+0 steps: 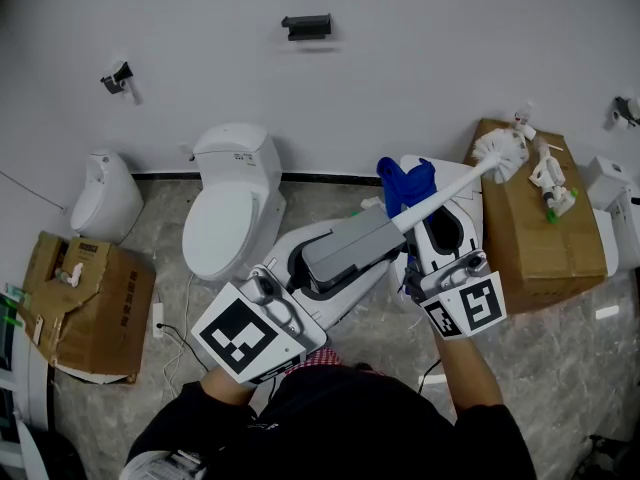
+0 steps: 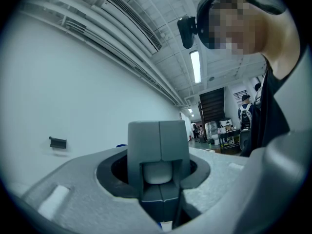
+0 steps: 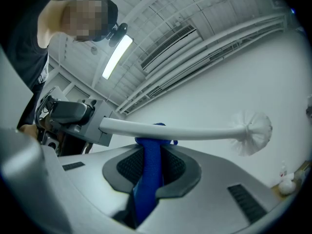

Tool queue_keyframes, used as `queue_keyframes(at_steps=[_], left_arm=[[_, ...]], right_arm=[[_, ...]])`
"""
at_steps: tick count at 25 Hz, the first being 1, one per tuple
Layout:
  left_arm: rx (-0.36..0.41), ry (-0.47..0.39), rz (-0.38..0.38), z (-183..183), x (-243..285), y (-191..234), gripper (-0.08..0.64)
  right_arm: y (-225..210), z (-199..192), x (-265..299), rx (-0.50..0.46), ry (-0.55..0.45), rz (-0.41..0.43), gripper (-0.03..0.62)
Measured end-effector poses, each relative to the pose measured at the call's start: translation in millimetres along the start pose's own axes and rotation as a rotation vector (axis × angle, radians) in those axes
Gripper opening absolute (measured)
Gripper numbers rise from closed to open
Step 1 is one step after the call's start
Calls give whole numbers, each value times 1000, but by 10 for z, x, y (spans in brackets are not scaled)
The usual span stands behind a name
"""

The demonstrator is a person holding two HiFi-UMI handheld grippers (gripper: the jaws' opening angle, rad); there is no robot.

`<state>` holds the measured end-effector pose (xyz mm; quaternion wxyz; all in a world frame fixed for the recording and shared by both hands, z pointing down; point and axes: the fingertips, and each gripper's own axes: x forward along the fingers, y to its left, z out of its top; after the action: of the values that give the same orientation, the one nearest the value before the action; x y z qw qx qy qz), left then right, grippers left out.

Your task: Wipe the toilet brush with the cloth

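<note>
The white toilet brush [image 1: 455, 186] is held level, its bristle head [image 1: 500, 153] over the right cardboard box. My left gripper [image 1: 392, 226] is shut on the handle's near end; between its grey jaws the handle's white butt [image 2: 158, 172] shows. My right gripper [image 1: 418, 208] is shut on a blue cloth [image 1: 406, 183], which stands up from the jaws and touches the handle from below. In the right gripper view the cloth [image 3: 148, 174] rises to the handle [image 3: 175, 129], and the bristle head [image 3: 253, 133] is at the right.
A white toilet [image 1: 235, 203] stands against the wall, with a smaller white fixture [image 1: 105, 198] to its left. An open cardboard box [image 1: 90, 298] lies at the left. The right box [image 1: 535, 233] carries small bottles [image 1: 550, 180]. A black holder [image 1: 306, 26] hangs on the wall.
</note>
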<state>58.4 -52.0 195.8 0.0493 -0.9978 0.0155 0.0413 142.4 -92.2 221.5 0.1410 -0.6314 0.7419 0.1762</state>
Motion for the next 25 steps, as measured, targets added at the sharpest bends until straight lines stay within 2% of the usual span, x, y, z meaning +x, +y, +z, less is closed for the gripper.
queue_keyframes(at_steps=[12,19,25], left_arm=[[12,-20,-10,13,-3,3,178],[-3,-3,-11,-7,3,-4,178],[8,-26,-15,16,-6,3,177]], right_arm=[[-100,0,-30,-4,4,-25,67],[-157,-12,-48,-5,7,-38,67],[-204,-6,-58,-4,3,-53,67]])
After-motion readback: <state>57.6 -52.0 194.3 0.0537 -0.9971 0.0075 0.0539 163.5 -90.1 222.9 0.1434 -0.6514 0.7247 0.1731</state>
